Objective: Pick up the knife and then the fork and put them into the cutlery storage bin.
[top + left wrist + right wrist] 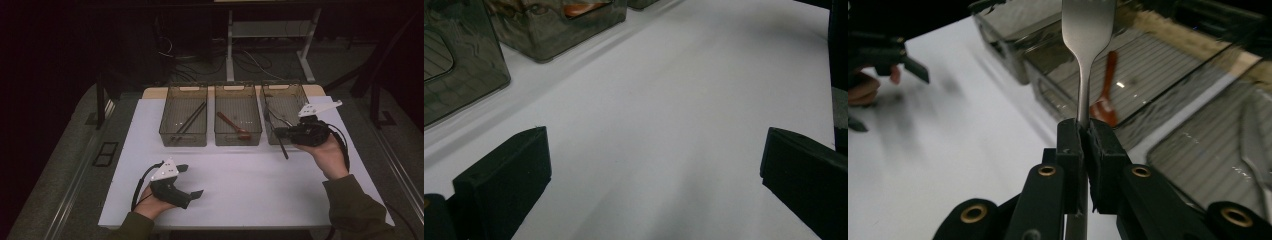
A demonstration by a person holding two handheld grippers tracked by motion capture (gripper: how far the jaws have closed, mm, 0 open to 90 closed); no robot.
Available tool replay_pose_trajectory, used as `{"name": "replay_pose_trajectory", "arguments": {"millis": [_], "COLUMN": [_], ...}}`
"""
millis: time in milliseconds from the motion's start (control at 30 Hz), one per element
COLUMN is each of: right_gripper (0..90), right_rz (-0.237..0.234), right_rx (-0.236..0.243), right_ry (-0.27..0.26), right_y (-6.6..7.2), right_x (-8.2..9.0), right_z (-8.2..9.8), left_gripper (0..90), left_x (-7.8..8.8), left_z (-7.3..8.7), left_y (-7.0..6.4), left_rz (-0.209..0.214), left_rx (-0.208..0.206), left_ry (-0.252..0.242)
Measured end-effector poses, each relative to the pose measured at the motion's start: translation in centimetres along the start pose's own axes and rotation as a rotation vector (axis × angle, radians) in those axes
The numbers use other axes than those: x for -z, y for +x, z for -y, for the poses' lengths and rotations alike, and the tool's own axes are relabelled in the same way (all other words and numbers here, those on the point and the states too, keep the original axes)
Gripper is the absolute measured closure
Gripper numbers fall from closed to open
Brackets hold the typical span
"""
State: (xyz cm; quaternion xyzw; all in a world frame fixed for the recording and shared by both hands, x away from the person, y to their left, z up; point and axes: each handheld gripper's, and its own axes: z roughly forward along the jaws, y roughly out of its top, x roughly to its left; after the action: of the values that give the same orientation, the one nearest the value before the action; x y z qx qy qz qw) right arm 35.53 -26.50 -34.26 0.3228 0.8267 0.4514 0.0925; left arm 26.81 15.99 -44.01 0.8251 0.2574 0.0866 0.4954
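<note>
At the near left of the white table (240,185), the left gripper (192,181) is held low in the person's left hand (150,202), its jaws spread wide with nothing between them; in the left gripper view only bare tabletop is seen past the two black pads (504,175). Further back, three smoky transparent bins are lined up in a row: the left bin (183,114) is loaded with dark chopsticks (190,121), the middle bin (238,115) with a reddish-brown spoon (234,125). On the right, the right gripper (278,133) is carried at the front edge of the right bin (283,107), and it is pressed tight on the handle of a metal fork (1087,30), pinched just below the neck, as is shown plainly in the right gripper view. In the high view the fork's handle (283,148) is seen hanging down from the jaws over the table, just in front of that bin. Sorting of cutlery appears to be the work in hand, with the fork at the carrying stage. For the next move, the fork would need to be brought fully over the right bin, lowered inside its walls, and only then let go.
</note>
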Motion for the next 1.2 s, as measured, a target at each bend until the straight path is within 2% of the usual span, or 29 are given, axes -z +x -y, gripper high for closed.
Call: {"name": "replay_pose_trajectory", "arguments": {"millis": [367,433,633,800,933,1000,1200], "right_gripper": [83.3,83.3,83.3,83.3,83.3,83.2,83.3], "right_rz": [0.129,0.164,0.21,0.255,0.282,0.286,0.31], "right_rx": [-0.068,-0.074,-0.102,-0.123,-0.152,-0.174,-0.174], "right_ry": [-0.141,-0.154,-0.205,-0.192,-0.165,-0.131,-0.044], "right_y": [-3.4,-4.4,-6.7,-8.5,-9.9,-10.5,-11.5], "right_x": [2.4,2.7,2.7,1.9,1.1,0.7,-0.7], "right_z": [-1.1,-1.5,-2.5,-2.9,-2.3,-1.9,-0.4], "left_gripper": [0.0,0.0,0.0,0.0,0.0,0.0,0.0], "left_x": [-0.2,-0.2,-0.2,-0.2,-0.1,-0.1,-0.2], "left_z": [0.0,0.0,0.0,0.0,0.0,0.0,0.0], "left_y": [0.0,-0.1,0.0,0.0,0.0,0.0,-0.1], "left_rz": [0.005,0.005,0.007,0.006,0.007,0.007,0.007], "left_rx": [0.007,0.008,0.008,0.008,0.008,0.008,0.011], "left_ry": [0.0,0.0,0.001,-0.001,0.0,-0.001,-0.003]}}
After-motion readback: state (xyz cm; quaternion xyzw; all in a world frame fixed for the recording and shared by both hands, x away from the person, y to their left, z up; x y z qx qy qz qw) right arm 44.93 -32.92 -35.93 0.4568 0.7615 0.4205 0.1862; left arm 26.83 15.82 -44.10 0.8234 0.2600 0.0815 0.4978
